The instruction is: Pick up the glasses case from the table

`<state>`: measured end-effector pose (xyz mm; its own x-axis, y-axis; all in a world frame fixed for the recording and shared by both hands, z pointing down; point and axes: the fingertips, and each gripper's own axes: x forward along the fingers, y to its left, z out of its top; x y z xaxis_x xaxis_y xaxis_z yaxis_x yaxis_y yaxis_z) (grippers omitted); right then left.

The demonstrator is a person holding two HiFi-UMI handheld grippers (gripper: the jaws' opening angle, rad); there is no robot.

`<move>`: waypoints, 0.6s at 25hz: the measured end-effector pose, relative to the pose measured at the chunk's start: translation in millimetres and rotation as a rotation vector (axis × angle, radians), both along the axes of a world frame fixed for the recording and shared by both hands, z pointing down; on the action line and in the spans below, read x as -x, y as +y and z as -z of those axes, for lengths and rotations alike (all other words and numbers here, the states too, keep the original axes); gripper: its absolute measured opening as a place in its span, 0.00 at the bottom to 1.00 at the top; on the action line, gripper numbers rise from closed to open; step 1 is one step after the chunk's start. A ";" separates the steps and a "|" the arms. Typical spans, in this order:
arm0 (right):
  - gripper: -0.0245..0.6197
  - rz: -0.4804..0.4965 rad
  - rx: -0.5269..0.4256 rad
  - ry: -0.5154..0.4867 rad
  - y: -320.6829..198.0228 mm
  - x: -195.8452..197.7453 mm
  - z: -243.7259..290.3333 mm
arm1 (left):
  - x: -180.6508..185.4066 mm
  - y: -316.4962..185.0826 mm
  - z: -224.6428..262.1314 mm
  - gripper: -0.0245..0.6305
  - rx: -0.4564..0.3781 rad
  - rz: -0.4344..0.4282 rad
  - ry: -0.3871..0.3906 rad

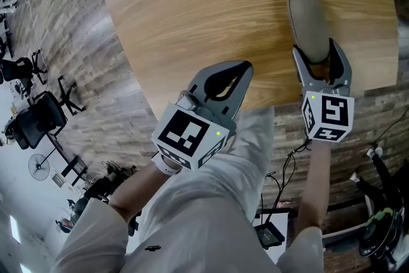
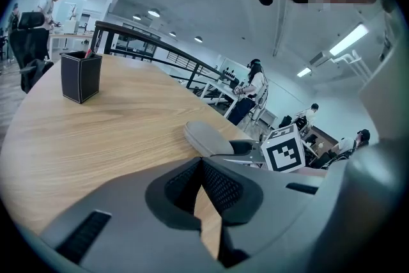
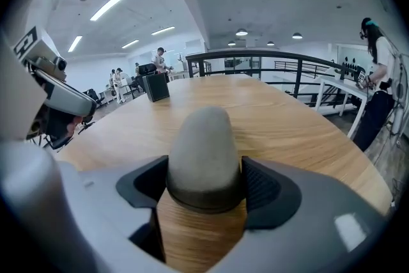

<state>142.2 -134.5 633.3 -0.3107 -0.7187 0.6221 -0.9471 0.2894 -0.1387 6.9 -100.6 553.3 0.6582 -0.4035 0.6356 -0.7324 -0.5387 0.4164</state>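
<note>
The pickup is at its approach stage: the glasses case [image 1: 308,22] lies flat on the wooden table [image 1: 211,3], close to the edge nearest the person, and nothing shows it lifted. The right gripper [image 1: 316,49] is set around the case's near end, with one jaw on each side of it. Those jaws stand wide apart. The right gripper view shows the grey case filling most of the gap between the ribbed pads, while the head view shows a sliver of wood between the case and the jaw on its right. So I judge the pads are not pressing on it yet. What is left, by that reading, is to close on the case until it is firmly held and then raise it clear of the wood. The left gripper [image 1: 245,66] hovers over the table edge well to the left of the case. Its tips are together, it holds nothing, and it seems to have no part in the grasp. The case's long axis runs away from the person, leaning slightly left in the head view. Its rounded far end points toward the middle of the table, where a black pen holder [image 2: 81,75] stands well apart
</note>
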 end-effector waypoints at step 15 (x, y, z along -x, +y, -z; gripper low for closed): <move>0.59 -0.101 -0.035 -0.117 -1.1 -1.5 32.6 | -3.2 5.8 25.3 0.05 -0.024 -0.006 0.008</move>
<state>143.7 -135.6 600.6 -0.3050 -0.7705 0.5598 -0.9495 0.2004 -0.2415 10.0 -94.8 528.1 0.6655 -0.4141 0.6210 -0.7258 -0.5531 0.4090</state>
